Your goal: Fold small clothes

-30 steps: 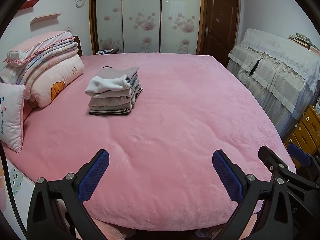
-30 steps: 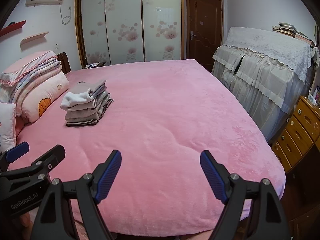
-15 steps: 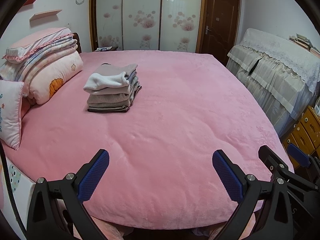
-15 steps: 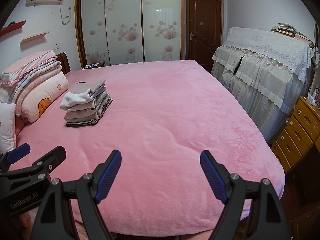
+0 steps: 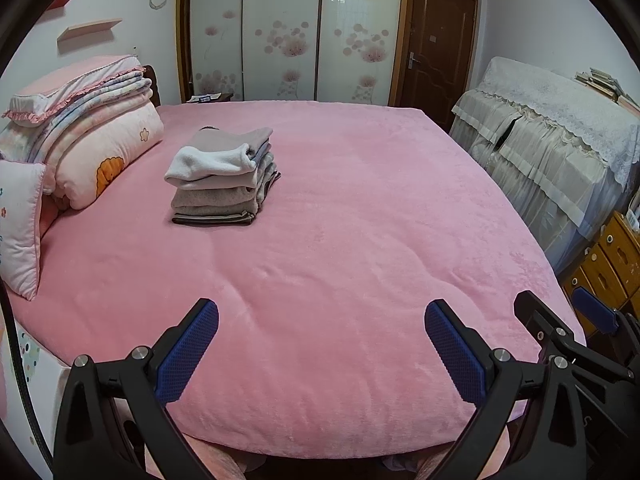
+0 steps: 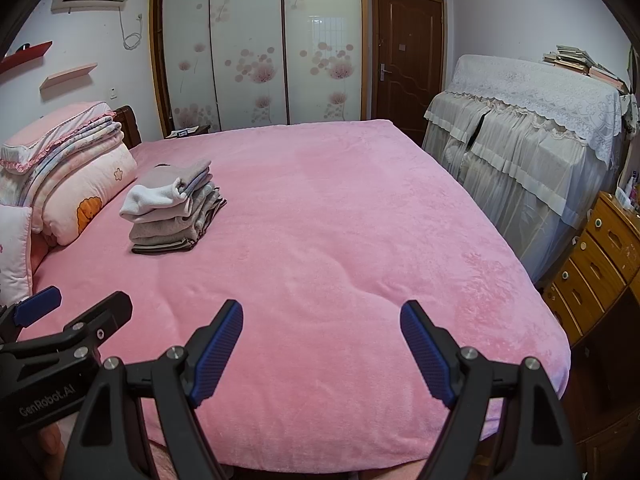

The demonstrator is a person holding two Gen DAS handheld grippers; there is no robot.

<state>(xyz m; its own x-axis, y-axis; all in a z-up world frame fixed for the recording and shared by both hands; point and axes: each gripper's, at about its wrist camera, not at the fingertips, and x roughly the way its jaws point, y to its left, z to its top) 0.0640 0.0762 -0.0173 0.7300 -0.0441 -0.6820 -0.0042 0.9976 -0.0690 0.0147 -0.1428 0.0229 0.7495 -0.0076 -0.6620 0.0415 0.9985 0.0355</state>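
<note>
Both black, blue-padded grippers, left gripper (image 5: 322, 336) and right gripper (image 6: 322, 332), gape wide and empty above the pink plush bed (image 5: 360, 220), well apart from the stack of folded grey and white clothes (image 5: 222, 178).

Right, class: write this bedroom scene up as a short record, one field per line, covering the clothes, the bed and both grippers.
setting: bedroom, pink bed cover
folded clothes: one neat stack of clothes on the bed, near the bedding pile
top item: white garment, folded
bedding pile: folded quilts and pillows at the left end of the bed
left gripper: open, empty, over the near edge of the bed
right gripper: open, empty, beside the left one
loose unfolded clothes: none in view
</note>
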